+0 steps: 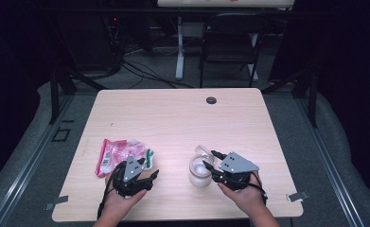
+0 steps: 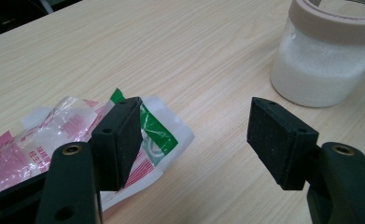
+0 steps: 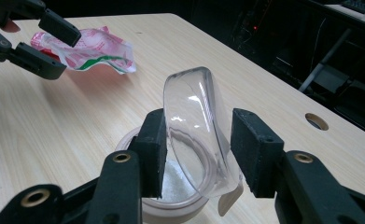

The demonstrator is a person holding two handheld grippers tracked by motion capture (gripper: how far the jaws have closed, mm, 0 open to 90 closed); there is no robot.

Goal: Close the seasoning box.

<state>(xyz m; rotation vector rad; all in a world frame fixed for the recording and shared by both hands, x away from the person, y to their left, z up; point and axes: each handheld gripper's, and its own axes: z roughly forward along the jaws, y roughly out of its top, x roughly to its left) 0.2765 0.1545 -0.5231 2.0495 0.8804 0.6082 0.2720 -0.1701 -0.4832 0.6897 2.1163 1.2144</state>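
A clear jar (image 1: 199, 174) with a tan rim and white grains inside stands near the table's front, right of centre. Its clear flip lid (image 3: 194, 121) stands upright over the jar's rim (image 3: 171, 205). My right gripper (image 3: 196, 154) has the lid between its jaws, which stand wide, with a thin gap at the right pad. A pink, white and green plastic packet (image 2: 54, 135) lies at the front left. My left gripper (image 2: 194, 135) is open and holds nothing; its left pad hangs over the packet's corner. The jar (image 2: 320, 60) sits beyond its right pad.
The wooden table (image 1: 173, 118) has a round cable hole (image 1: 211, 100) near its far edge. A dark chair (image 1: 230, 42) and cables stand on the floor beyond the table. A person's hands hold both grippers at the front edge.
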